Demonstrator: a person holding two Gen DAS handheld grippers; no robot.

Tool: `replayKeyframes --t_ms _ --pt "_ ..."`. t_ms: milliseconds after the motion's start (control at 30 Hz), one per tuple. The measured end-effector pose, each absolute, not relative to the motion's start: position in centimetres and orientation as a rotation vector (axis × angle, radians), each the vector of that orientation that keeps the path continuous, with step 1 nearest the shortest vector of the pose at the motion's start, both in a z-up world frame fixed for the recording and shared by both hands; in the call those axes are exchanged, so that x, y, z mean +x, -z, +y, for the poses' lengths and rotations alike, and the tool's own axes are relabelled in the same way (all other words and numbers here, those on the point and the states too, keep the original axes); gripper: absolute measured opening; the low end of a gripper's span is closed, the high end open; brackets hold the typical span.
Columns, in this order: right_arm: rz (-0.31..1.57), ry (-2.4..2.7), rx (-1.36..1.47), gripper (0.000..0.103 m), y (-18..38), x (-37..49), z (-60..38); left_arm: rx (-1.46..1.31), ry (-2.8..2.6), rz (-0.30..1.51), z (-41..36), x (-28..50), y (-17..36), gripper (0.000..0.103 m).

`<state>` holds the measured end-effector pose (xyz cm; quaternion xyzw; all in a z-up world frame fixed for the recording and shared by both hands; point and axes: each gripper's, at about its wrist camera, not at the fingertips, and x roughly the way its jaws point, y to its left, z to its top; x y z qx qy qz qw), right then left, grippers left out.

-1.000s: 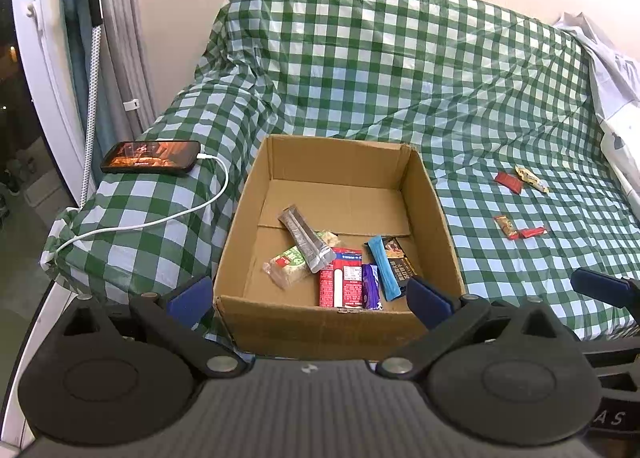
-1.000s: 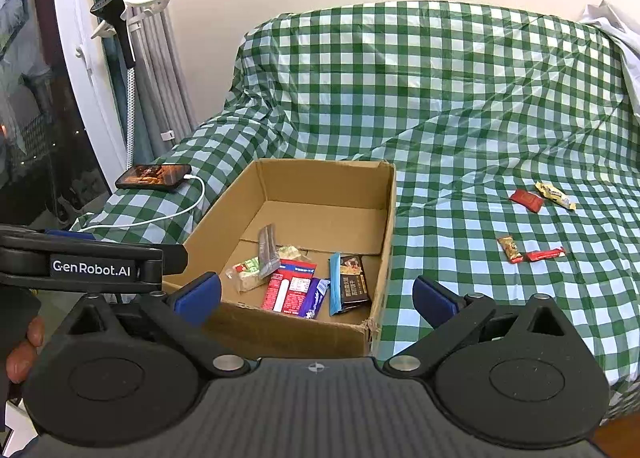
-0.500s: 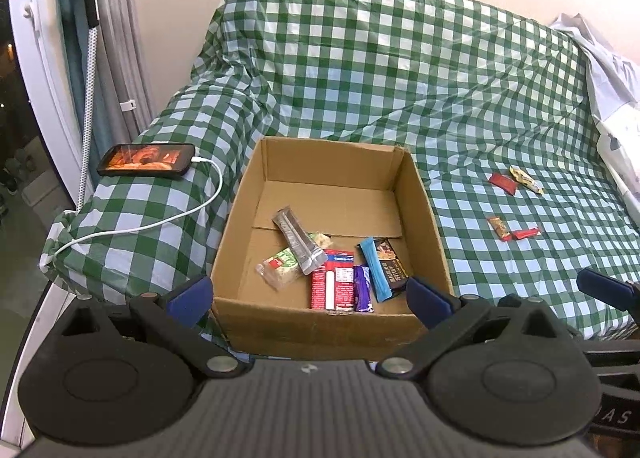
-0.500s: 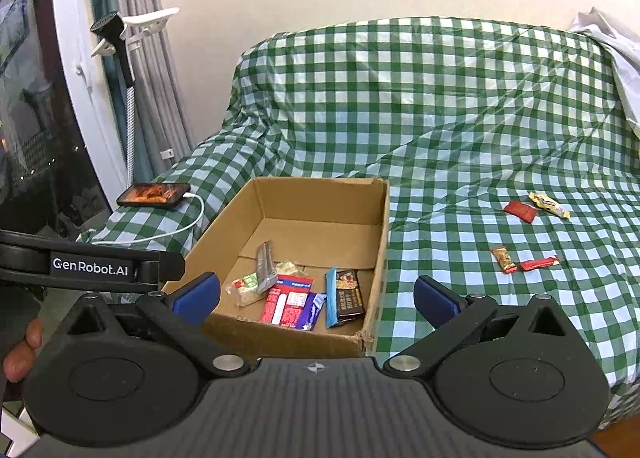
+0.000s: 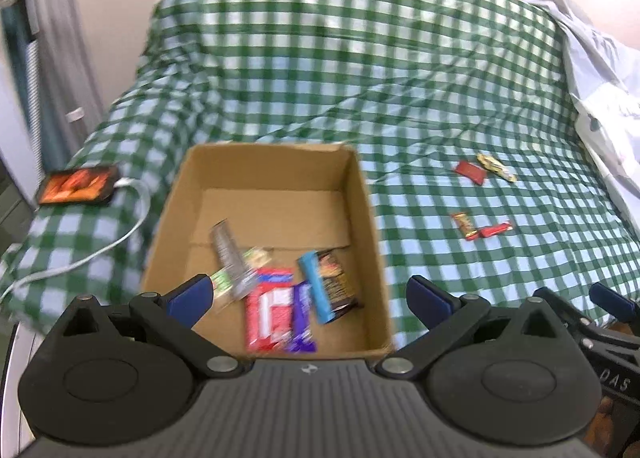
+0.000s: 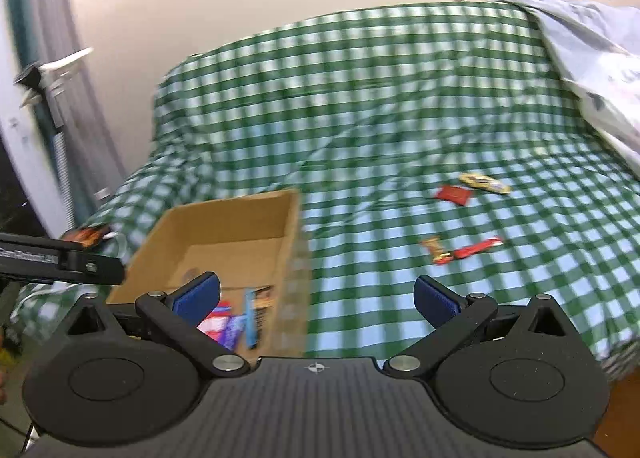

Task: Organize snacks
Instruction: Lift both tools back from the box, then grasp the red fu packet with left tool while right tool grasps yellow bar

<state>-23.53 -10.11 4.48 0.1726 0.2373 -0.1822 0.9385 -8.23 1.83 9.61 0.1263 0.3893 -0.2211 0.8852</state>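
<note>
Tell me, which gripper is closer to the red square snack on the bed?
Right. The right gripper faces the red square snack across bare cloth; the left gripper hangs over the box, farther left.

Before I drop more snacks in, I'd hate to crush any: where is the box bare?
The cardboard box has bare floor along its far wall, behind the silver bar. The near half is crowded: red packet, purple bar, blue bar lie packed together.

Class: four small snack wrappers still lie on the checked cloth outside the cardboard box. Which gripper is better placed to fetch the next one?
Probably the right gripper: open, empty, facing the loose wrappers. The left gripper, also open, faces the brown cardboard box.
</note>
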Motion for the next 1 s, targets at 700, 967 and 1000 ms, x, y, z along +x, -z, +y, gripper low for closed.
replayKeyframes --t_ms 700,967,1000 --pt "0.501 0.654 0.259 0.102 5.8 -14.6 -43.2 0.279 0.531 1.054 -34.2 10.5 3.0 0.103" --pt "0.595 0.591 0.203 0.102 13.9 -5.8 -53.9 0.243 0.490 1.170 -45.2 17.4 12.7 0.103" --pt "0.617 0.583 0.202 0.102 14.8 -4.5 -54.9 0.224 0.488 1.183 -46.1 18.2 13.7 0.103"
